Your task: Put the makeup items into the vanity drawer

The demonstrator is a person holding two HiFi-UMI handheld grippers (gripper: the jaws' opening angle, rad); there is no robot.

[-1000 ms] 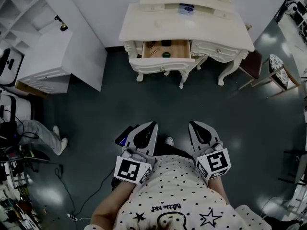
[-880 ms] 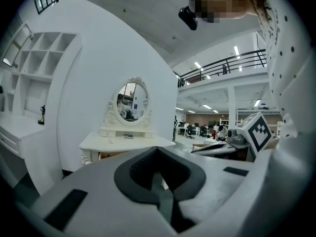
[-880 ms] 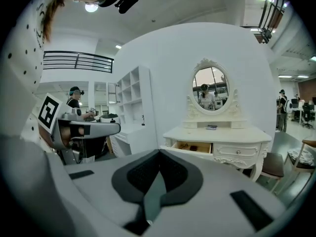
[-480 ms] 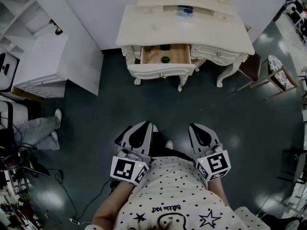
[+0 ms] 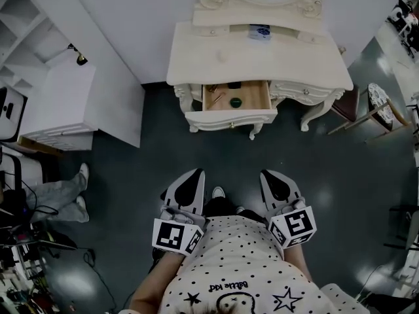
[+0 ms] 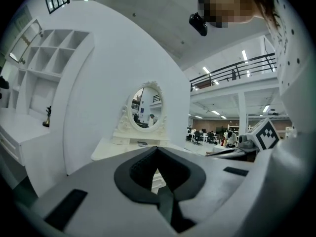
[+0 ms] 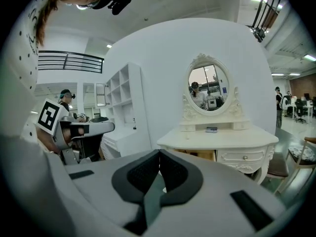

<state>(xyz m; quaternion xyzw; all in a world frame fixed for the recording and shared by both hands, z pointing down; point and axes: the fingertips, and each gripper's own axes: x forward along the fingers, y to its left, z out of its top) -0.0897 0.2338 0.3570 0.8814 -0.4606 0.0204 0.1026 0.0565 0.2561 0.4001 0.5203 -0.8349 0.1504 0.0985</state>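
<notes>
Wooden drawer [image 5: 256, 101] lies well ahead of me, between my left claw [image 5: 196, 172] and right claw [image 5: 266, 174], both clenched empty.

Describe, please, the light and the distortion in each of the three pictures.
Head view: dim, with pale glare patches on the dark floor; the vanity is brightest. Left gripper view: strong fisheye bending, black corners, the near left tool soft. Right gripper view: same bending; the mirror is sharp.

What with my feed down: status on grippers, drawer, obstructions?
Left gripper and right gripper shut, empty. Vanity drawer open, green item inside. Nothing seen blocking the way to it.
</notes>
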